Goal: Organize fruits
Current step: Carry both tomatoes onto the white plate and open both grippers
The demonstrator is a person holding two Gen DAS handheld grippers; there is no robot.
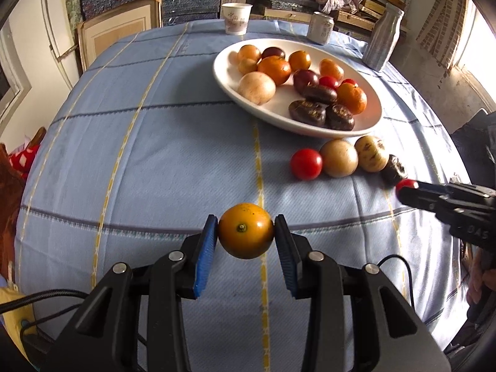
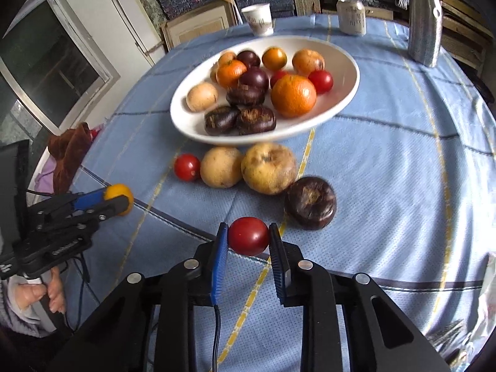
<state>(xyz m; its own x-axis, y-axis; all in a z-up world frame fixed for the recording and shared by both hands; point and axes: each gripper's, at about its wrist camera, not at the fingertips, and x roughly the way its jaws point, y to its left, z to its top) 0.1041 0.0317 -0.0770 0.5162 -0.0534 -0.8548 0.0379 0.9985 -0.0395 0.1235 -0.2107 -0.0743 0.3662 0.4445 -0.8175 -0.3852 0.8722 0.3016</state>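
1. My left gripper (image 1: 245, 232) is clamped on a yellow-orange fruit (image 1: 245, 231), one blue pad on each side. It hangs clear of the blue checked tablecloth (image 1: 155, 155); the right wrist camera shows it too, off at the left edge.
2. My right gripper (image 2: 248, 237) is pinched tight on a small red tomato (image 2: 248, 235), pads pressing both flanks. It looks to sit a bit above the cloth, but I can't say for sure.
3. The white oval plate (image 1: 223, 71) sits further back on the table, loaded with orange fruits, dark purple ones, a pale round one and a couple of red tomatoes.
4. Just in front of the plate there's a loose row lying on the cloth: another red tomato (image 1: 306, 164), a tan round fruit (image 1: 338, 158), a blotchy yellowish fruit (image 1: 371, 153) and a dark purple fruit (image 1: 393, 170). The first three sit touching or nearly so; the purple one lies just beside my held red tomato.
5. At the far edge stand a paper cup (image 1: 236, 18), a can (image 1: 321, 28) and a silvery bottle (image 1: 383, 38), well apart from the fruit.
6. A hand (image 2: 46, 294) shows low left in the right view, gripping the left tool's handle.
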